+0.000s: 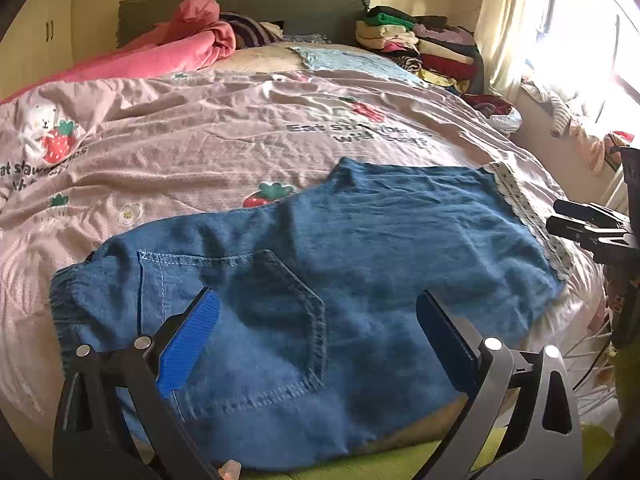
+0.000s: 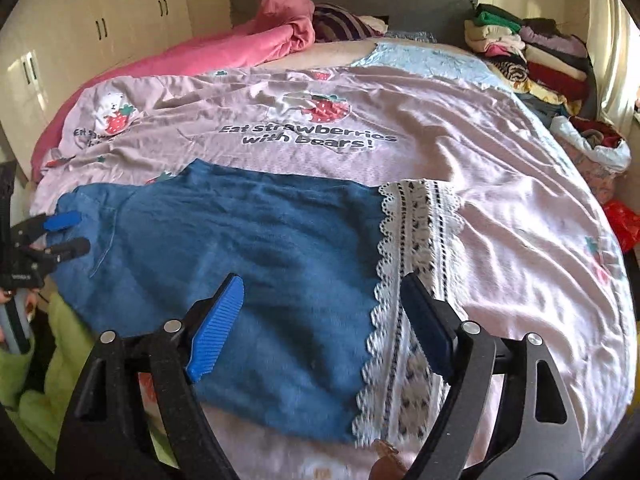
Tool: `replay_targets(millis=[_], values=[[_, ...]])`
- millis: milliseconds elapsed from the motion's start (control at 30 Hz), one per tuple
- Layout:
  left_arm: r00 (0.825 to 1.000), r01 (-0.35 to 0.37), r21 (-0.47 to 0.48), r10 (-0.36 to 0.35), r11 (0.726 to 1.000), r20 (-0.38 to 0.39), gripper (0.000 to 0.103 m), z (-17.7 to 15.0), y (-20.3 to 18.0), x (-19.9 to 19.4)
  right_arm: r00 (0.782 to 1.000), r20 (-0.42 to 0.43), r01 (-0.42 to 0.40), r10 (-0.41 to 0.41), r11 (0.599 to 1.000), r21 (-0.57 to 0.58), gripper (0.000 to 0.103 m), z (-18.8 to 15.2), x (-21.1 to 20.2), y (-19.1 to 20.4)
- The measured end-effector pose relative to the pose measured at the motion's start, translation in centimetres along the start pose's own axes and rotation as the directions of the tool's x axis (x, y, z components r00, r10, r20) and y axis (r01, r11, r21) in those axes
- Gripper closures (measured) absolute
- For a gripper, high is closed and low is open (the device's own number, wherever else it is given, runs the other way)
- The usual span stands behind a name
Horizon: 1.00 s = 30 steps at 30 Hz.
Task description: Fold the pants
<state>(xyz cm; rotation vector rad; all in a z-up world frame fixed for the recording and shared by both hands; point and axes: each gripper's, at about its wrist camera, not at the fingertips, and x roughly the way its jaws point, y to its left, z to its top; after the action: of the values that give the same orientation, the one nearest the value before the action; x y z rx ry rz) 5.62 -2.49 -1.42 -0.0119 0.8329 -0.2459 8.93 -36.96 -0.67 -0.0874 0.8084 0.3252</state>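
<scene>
The left gripper [image 1: 316, 320] hangs over the waistband end of the pants [image 1: 320, 264], just above the back pocket [image 1: 256, 320], its jaws spread as wide as they go with nothing between them. The right gripper [image 2: 320, 316] hovers over the other end, straddling the line where the denim meets the lace hem [image 2: 416, 264]; its jaws stand well apart too and grip nothing. Both point down at a slant.

The pants lie flat, folded leg over leg, along the near edge of the pink bedspread [image 1: 240, 132], waistband to the left and lace cuffs to the right.

What could go wrong, I would guess: the cloth is soft and doubled, so a pinch may catch only the top layer and the fold would slide apart as it is lifted. The jaws could also bite the bedspread beneath the pants and drag it along. The lace looks loose and open, and a pad edge might snag in it. The pants sit close to the bed's edge, so a pull toward the person could tip them off.

Beyond the pants the bedspread is rumpled, printed with strawberries and bears. Further back lie a pink quilt [image 1: 168, 52] and a stack of folded clothes [image 1: 420, 44] against the grey headboard [image 1: 280, 0]. Cream cupboards [image 2: 100, 32] stand left of the bed, a bright curtained window [image 1: 580, 32] to its right.
</scene>
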Motion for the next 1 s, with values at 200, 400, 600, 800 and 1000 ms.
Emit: replay_targets(millis=[200, 400, 600, 800, 1000], values=[[1.000, 0.013, 0.019, -0.012, 1.000, -0.009, 0.005, -1.1, -1.7, -0.6, 1.000, -0.006, -0.015, 0.015, 1.000, -0.005, 0.024, -1.3, -0.8, 1.2], [0.999, 0.002, 0.054, 0.000, 0.999, -0.040, 0.005, -2.2, -3.0, -0.3, 0.999, -0.018, -0.030, 0.030, 1.000, -0.004, 0.023, -2.2, -0.7, 2.3], [0.994, 0.001, 0.108, 0.011, 0.994, -0.106, 0.005, -3.4, -4.5, 1.6, 0.998, -0.055, -0.011, 0.010, 1.000, -0.007, 0.022, -3.5, 0.2, 2.6], [0.985, -0.007, 0.133, 0.030, 0.991, -0.173, 0.005, -4.7, -4.5, 3.8, 0.985, -0.171, 0.022, -0.011, 0.998, 0.058, 0.022, -5.7, 2.8, 1.0], [0.986, 0.000, 0.127, 0.021, 0.992, -0.164, 0.005, -4.5, -4.5, 3.4, 0.990, -0.143, 0.003, 0.007, 0.997, 0.072, 0.021, -5.6, 2.4, 0.9]])
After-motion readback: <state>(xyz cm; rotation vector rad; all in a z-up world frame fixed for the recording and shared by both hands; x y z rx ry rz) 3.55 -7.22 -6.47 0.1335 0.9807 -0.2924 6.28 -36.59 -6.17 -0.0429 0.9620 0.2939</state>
